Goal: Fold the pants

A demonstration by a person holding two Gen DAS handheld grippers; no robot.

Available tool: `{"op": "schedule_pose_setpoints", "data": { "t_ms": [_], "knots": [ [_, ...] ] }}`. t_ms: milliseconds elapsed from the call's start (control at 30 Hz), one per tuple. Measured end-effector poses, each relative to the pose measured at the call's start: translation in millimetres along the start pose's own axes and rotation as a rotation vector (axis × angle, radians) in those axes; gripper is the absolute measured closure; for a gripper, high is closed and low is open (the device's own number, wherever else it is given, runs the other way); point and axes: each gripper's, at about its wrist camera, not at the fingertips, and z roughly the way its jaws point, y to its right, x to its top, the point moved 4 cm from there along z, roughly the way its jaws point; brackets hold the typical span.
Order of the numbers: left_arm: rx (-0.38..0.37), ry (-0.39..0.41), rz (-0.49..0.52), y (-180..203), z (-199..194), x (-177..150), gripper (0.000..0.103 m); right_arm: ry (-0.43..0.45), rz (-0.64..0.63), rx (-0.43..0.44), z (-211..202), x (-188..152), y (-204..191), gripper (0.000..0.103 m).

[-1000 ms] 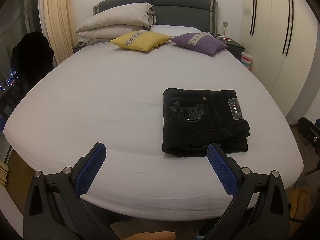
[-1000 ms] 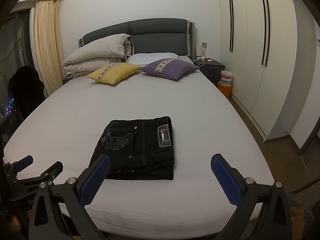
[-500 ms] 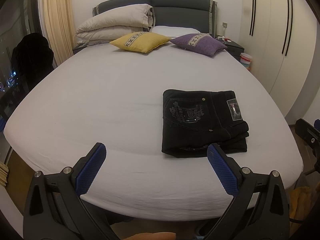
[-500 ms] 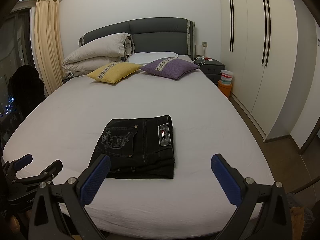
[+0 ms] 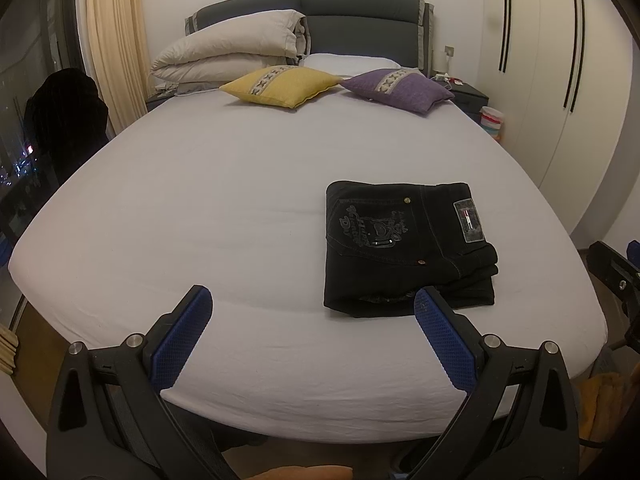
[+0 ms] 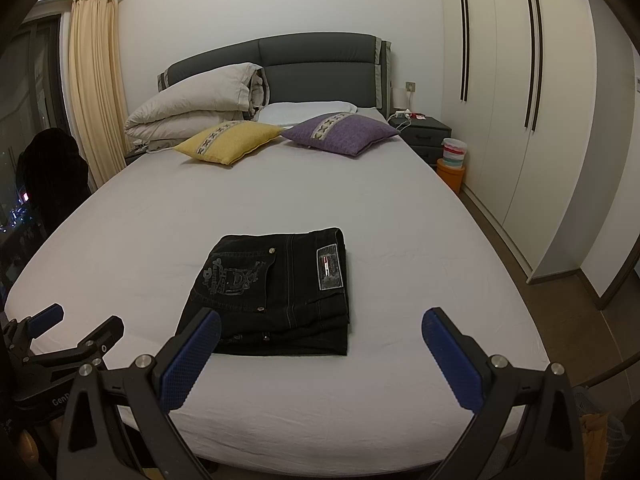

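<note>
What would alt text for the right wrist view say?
Folded black pants lie near the foot of a white bed, untouched. The open right tool frames them from below, with the left tool at the lower left. Yellow and purple pillows sit by the headboard.

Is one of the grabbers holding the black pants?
No, the black pants lie folded on the bed, and the right gripper is open and apart from them.

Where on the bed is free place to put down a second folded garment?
The sheet left of the folded pants is bare up to the yellow cushion. A narrower strip lies right of the pants. The head end is crowded: both cushions, the purple cushion and duvet.
</note>
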Motion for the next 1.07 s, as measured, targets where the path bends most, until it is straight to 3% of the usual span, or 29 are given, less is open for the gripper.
{"op": "schedule_pose_setpoints", "data": {
  "t_ms": [1067],
  "knots": [
    [0.006, 0.019, 0.005, 1.8, 0.9, 1.0, 0.0, -0.023, 0.0, 0.011, 6.5, -8.0, 3.4, 0.0]
  ]
}}
